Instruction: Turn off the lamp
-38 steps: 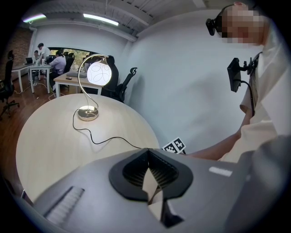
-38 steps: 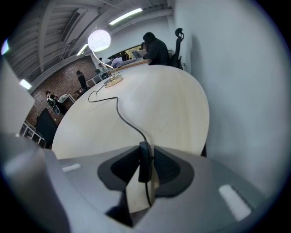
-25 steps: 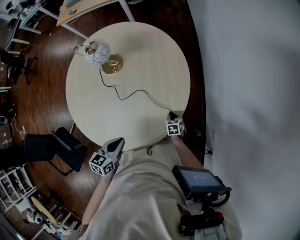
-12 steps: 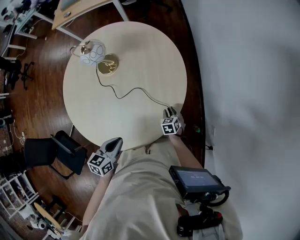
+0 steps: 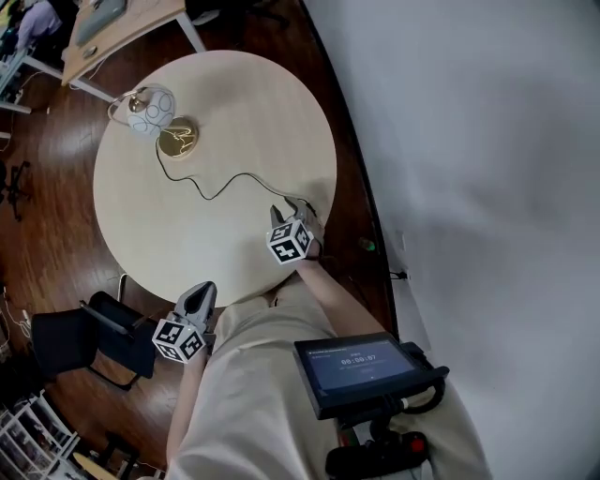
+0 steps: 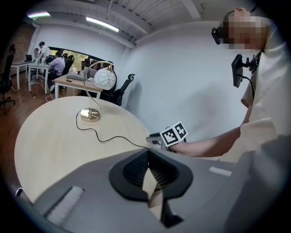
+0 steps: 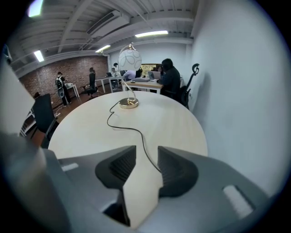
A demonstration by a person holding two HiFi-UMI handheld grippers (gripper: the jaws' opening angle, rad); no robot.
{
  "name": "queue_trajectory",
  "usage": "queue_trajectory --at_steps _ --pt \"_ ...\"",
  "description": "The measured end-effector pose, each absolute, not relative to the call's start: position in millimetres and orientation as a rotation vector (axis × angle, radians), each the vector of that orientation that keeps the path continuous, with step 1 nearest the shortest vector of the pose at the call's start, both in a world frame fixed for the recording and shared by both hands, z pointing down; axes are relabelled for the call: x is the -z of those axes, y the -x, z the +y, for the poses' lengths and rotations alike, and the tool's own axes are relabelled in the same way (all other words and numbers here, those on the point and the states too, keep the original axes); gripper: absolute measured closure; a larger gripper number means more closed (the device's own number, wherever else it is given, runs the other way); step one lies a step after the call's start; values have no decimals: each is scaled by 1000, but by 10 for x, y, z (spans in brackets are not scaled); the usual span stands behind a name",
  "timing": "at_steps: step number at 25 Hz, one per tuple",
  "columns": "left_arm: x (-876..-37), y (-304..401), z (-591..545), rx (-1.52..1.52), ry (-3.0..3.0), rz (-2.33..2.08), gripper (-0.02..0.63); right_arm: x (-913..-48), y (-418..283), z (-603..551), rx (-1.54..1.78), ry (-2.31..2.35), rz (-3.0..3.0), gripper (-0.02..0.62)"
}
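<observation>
The lamp stands at the far left of the round pale table (image 5: 244,84): a white globe shade (image 5: 150,111) on a curved brass stem and a brass base (image 5: 177,139). I cannot tell whether it is lit. Its black cord (image 5: 230,180) snakes across the table to the near right edge. My right gripper (image 5: 287,212) hangs above that end of the cord, open, with only table and cord (image 7: 136,132) showing through the gap. My left gripper (image 5: 200,292) is shut, off the table's near edge, holding nothing. The left gripper view shows the lamp base (image 6: 90,115) and the right gripper (image 6: 154,140).
A black chair (image 5: 94,333) stands on the dark wood floor at the table's near left. A wooden desk (image 5: 112,23) lies beyond the lamp. A white wall (image 5: 469,141) runs close along the table's right side. People sit at desks (image 7: 170,77) behind the lamp.
The right gripper has opened and lifted from the cord at the table's near edge, moving in over the table. The left gripper has shifted a little. The head view has swung.
</observation>
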State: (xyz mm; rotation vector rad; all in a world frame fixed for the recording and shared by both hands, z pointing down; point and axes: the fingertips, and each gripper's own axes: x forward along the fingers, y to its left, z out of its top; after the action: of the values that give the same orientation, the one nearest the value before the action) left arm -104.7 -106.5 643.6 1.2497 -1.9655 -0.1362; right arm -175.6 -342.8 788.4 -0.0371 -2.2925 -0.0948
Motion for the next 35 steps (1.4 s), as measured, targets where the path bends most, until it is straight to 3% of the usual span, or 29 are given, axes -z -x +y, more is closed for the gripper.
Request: queue_trajectory --at_steps 14,27,35 --pt "-6337 1332 70 253 -1384 -2016 617 -7179 1652 -2400 149 4 -2336 465" --pt "-6794 1301 850 216 -1556 -1854 617 -6809 601 -1455 -127 -95 -2470 491" --pt "-6522 1127 477 178 -1623 -1822 617 -6138 138 -1619 -272 -178 -2653 502"
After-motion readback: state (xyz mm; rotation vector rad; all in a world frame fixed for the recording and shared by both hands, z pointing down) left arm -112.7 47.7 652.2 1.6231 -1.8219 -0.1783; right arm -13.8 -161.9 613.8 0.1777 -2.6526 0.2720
